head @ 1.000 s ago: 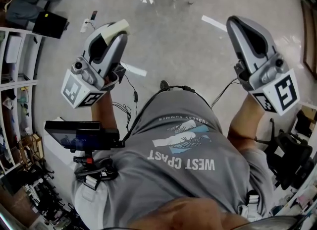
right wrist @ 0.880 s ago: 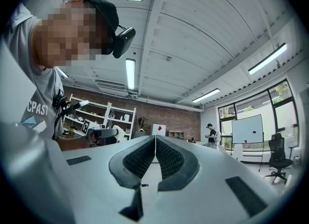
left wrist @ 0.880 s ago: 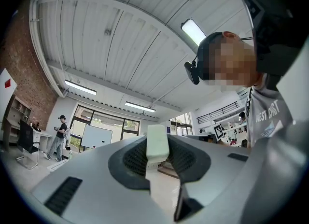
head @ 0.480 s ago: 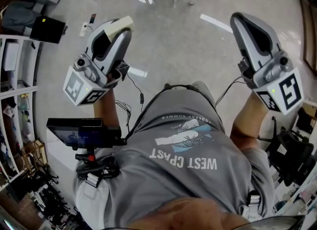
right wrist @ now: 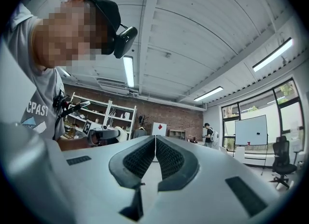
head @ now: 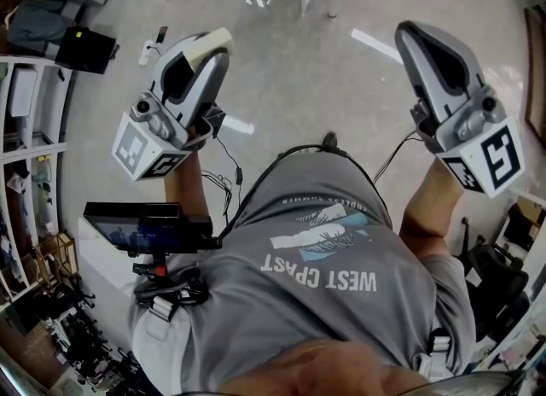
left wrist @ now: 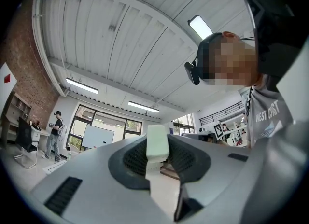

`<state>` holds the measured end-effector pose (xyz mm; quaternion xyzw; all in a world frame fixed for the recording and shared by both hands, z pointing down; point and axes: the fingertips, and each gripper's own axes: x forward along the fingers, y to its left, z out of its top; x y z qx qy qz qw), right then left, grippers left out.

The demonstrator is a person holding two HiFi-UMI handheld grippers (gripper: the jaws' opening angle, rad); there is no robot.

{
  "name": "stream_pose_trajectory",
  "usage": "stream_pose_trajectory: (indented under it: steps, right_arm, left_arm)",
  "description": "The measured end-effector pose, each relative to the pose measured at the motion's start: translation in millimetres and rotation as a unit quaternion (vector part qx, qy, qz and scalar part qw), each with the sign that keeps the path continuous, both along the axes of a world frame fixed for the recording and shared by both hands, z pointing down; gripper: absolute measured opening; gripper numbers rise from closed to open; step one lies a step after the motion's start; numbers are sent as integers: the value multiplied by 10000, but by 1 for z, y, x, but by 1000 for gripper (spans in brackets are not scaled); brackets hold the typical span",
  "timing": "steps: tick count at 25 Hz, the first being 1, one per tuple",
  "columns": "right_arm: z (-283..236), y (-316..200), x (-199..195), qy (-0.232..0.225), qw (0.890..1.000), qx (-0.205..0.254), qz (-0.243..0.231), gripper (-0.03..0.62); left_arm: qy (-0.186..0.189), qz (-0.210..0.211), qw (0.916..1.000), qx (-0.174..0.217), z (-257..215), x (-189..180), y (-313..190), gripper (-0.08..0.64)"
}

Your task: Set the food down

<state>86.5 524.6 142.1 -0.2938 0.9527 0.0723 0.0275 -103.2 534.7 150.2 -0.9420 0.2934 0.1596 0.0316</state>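
We held the pale cream rectangular block of food (head: 215,40) pinched in the grey left gripper (head: 208,49), upper left, the grey right gripper (head: 409,34) pressed together, empty; we judged it needed a surface underneath before release.

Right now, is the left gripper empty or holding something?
Holding: the left gripper is shut on a pale block, visible between its jaws.

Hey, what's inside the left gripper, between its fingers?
A pale block sits clamped in the left gripper, its top poking past the tips. The fingers cover its sides, so its full shape can't be seen.
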Motion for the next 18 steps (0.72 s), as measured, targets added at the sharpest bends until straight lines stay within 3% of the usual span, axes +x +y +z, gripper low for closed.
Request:
stream_pose_trajectory:
  steps: [4,13,18]
  right_arm:
    - [-13,-18,3,43,9998,13,-191,8]
    - [2,-66,61,-16,9987,-44,-514,8]
    - [1,-107,40,-12,9985,-119,-525,8]
  left_arm:
    - [32,-164,9998,51,-13,7,-14,104]
    - [-97,-408,9991,-41,1,73,-53,104]
    - [-160,-438,9989,-67,0,51,-94,104]
